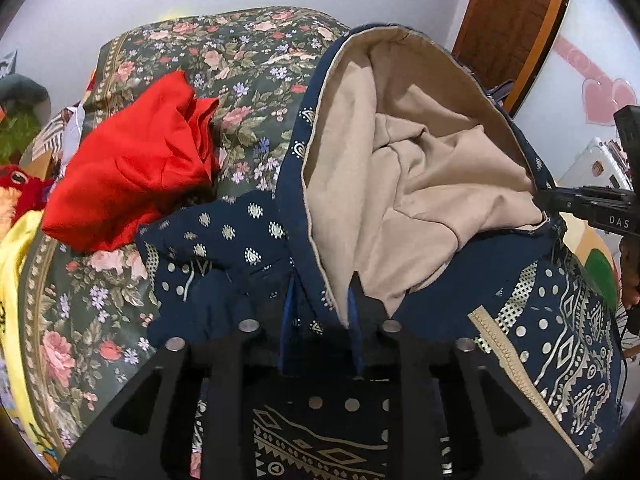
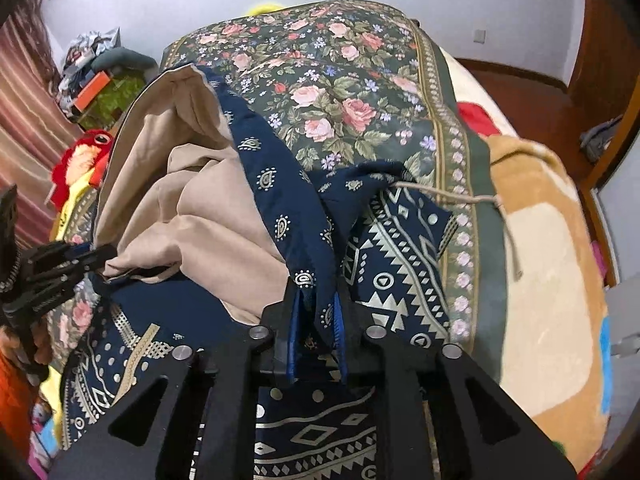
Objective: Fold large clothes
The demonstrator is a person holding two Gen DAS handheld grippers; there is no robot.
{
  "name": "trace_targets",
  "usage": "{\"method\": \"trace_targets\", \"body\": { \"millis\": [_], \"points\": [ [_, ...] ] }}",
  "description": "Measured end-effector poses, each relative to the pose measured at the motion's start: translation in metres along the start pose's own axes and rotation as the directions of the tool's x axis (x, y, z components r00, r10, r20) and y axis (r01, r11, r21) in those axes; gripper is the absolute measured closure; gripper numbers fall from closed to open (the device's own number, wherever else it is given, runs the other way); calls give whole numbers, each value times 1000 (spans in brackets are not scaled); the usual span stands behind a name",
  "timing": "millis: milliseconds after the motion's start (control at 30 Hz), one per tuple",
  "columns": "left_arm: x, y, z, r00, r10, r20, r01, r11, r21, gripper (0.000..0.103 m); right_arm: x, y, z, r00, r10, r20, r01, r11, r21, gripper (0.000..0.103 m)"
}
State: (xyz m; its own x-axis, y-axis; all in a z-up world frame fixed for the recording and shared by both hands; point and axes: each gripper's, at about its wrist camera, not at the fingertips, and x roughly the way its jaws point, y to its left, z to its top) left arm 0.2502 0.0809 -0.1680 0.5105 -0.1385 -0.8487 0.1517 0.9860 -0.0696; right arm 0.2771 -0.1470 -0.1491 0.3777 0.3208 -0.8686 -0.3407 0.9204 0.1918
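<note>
Between each hand-held gripper's jaws, left hand-held gripper (image 1: 320,320) and right hand-held gripper (image 2: 316,316), navy robe (image 1: 540,312) hem clenched above bed (image 1: 248,60), "DAS" on right one.

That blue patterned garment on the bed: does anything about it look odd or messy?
Yes. The navy garment is bunched, with its beige lining turned outward and rumpled. A red cloth lies crumpled beside it on the floral bedspread, and a drawstring trails loose.
</note>
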Motion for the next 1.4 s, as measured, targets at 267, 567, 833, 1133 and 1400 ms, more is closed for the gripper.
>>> {"method": "trace_targets", "body": {
  "millis": [267,567,833,1133,1400],
  "points": [
    [-29,-6,32,994,7,109,-10,1000,30,42,-30,13,22,994,17,110,-15,1000,-26,38],
    [-8,-9,84,992,-5,130,0,999,44,41,-7,28,68,991,50,120,-44,998,-52,37],
    [22,0,118,992,-63,112,62,998,11,46,27,16,89,993,92,69,-93,996,4,45],
    [32,5,122,987,-136,86,138,990,-29,96,39,8,91,987,158,22,-158,986,50,95],
    [-19,-7,109,975,-155,160,156,988,6,98,-9,22,82,978,185,99,-185,983,-14,97]
  ]
}}
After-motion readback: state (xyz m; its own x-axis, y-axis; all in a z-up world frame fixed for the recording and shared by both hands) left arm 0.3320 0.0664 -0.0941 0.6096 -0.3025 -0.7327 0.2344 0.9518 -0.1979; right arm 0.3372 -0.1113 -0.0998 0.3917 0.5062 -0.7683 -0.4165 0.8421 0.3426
